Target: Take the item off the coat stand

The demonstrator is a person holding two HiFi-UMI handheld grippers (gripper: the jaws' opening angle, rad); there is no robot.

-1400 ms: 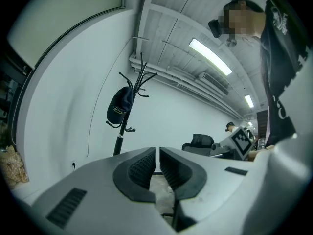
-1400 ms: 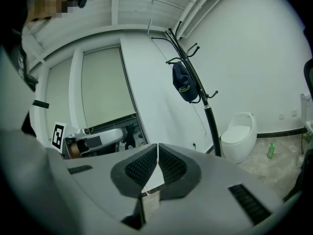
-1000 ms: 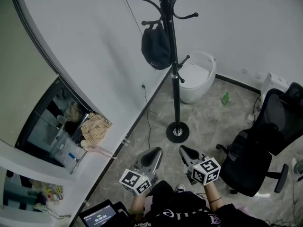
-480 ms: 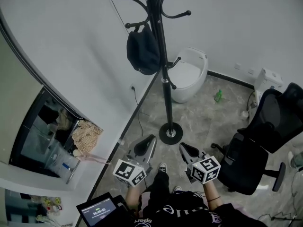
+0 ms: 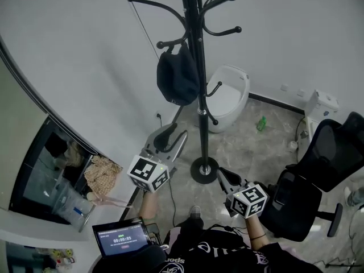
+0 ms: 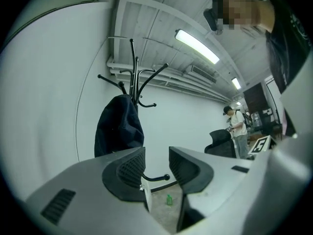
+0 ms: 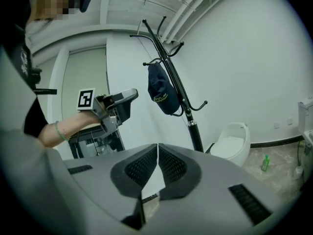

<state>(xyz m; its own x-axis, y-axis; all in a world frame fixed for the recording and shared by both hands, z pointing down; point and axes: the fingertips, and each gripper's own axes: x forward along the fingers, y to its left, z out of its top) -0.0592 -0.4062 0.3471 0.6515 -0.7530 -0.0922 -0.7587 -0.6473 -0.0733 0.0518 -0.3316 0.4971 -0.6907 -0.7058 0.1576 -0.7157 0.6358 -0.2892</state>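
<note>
Once level with cap (image 5: 178,75), hanging on left hook of stand (image 5: 199,112), close on crown and lift clear of hook tip before drawing back. Left gripper (image 5: 170,136): jaws just now opening, moderately apart, empty, below and near cap. Right gripper (image 5: 224,176): jaws together, empty, low. Wall (image 5: 85,67) close left; chair (image 5: 318,169) right; open floor (image 5: 256,147) near. Judged safest to withdraw toward near side, away from wall.
</note>
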